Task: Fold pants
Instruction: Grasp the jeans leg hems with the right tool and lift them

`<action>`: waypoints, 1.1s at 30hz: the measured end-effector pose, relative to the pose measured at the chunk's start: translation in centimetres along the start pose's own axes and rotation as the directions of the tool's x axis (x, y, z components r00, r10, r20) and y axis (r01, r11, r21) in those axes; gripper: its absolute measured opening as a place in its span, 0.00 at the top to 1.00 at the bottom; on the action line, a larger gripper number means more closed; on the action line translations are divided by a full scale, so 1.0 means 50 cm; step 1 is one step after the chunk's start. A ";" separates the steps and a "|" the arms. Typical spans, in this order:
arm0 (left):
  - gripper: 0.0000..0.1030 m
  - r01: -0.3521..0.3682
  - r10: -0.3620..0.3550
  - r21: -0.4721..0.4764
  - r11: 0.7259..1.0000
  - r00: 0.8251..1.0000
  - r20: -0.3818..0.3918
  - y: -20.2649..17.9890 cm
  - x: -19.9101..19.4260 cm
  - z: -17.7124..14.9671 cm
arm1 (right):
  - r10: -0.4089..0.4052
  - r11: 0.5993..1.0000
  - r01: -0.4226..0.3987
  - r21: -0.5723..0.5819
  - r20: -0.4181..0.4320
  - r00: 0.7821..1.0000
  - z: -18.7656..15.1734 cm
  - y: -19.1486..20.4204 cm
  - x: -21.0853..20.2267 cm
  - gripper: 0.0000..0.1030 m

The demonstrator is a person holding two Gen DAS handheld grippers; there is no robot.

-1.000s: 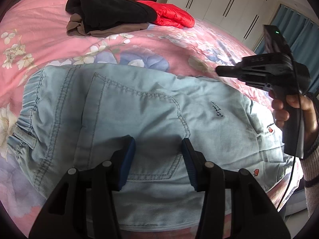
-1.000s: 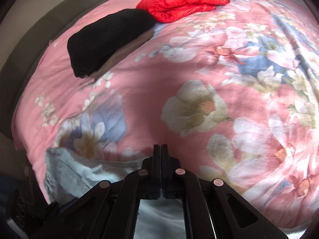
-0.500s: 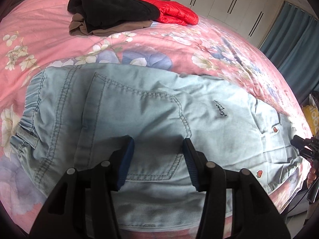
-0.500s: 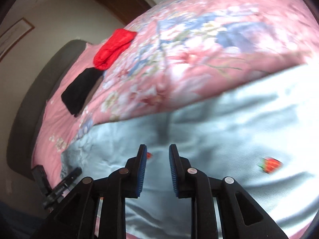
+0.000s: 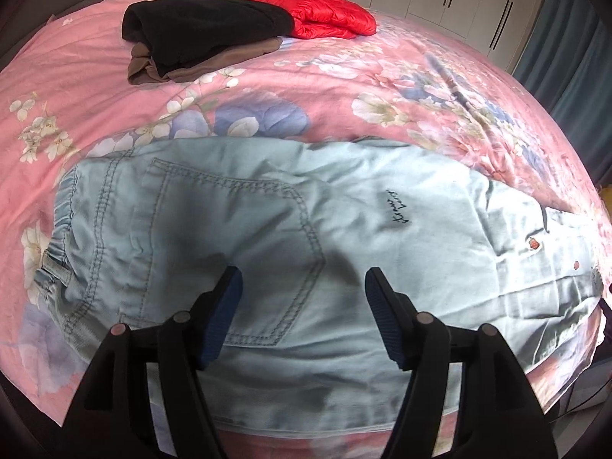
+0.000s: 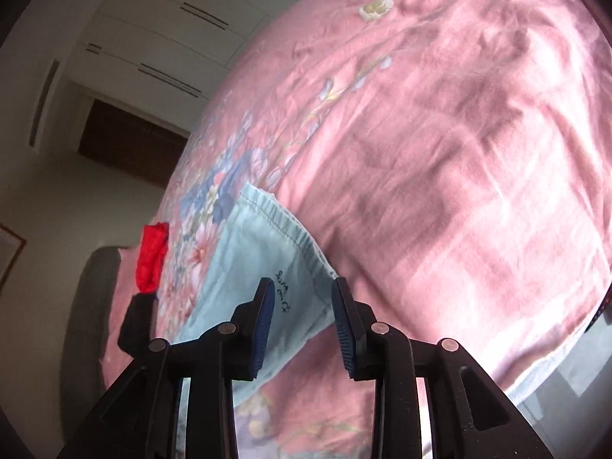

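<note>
The biggest thing I see is the bed, covered by a pink floral quilt point(image 5: 382, 76), soft cotton with shallow creases and printed white and blue blossoms. Spread flat across its near side lie the pants point(image 5: 267, 229), pale blue washed denim with heavy double stitching, a gathered elastic waistband at the left and a five-sided back pocket point(image 5: 229, 252) sewn on. The cloth is lightly rumpled toward the leg end at right, where I make out small red embroidered motifs and a line of dark script stitching point(image 5: 397, 206).

Far back on the quilt sits a folded black garment point(image 5: 206, 34), fleecy and matte, stacked on a brown one point(image 5: 153, 70) whose edge pokes out underneath. Just beside it is a red puffer jacket point(image 5: 325, 15), shiny and quilted in ribs.

My left gripper point(image 5: 302, 287) hovers over the pocket with its jaws spread wide and nothing between them; the pads point(image 5: 382, 321) are ribbed blue rubber on black plastic arms.

The right wrist view is tilted steeply and gives me what the left lacks: the stitched hem edge point(image 6: 275, 222) of the pants seen from the leg end, and a long bare stretch of quilt beyond. My right gripper point(image 6: 302, 298) is also parted and empty, poised just over the denim near the script. Only the left view shows the waistband and pocket.
</note>
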State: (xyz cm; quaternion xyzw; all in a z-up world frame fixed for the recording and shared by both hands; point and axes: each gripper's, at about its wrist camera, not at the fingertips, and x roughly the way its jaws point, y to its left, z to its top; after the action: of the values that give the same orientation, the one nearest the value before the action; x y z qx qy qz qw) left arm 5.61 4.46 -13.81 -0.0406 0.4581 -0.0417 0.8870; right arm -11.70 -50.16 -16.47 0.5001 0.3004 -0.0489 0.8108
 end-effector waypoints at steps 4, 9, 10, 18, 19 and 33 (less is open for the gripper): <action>0.31 0.044 -0.044 0.033 0.999 0.999 0.027 -0.042 -0.027 0.007 | 0.036 0.998 -0.033 0.044 -0.055 0.998 -0.016 -0.012 0.035 0.65; 0.30 0.106 -0.106 0.029 0.994 0.994 0.024 -0.072 -0.038 0.008 | 0.040 0.995 -0.036 0.096 -0.037 0.998 -0.017 -0.025 0.052 0.65; 0.30 0.122 -0.122 0.022 0.992 0.992 0.018 -0.075 -0.037 0.008 | 0.048 0.994 -0.045 0.104 -0.029 0.998 -0.020 -0.028 0.052 0.65; 0.30 0.184 -0.184 0.020 0.983 0.983 -0.006 -0.115 -0.044 -0.004 | 0.036 0.985 -0.045 0.166 0.060 0.998 -0.045 -0.044 0.042 0.65; 0.30 0.189 -0.189 0.022 0.982 0.982 -0.009 -0.118 -0.045 -0.005 | 0.014 0.987 -0.024 0.157 0.061 0.998 -0.047 -0.036 0.038 0.65; 0.30 0.218 -0.217 0.058 0.974 0.976 -0.018 -0.151 -0.062 -0.009 | -0.045 0.999 0.044 0.013 0.106 0.993 -0.038 0.036 0.081 0.80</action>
State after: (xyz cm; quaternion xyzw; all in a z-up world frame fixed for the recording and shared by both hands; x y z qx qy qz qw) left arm 3.18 -2.72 -10.75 -0.0637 0.4546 -0.1526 0.8752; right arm -8.55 -46.78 -17.83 0.4941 0.2676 -0.0952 0.8217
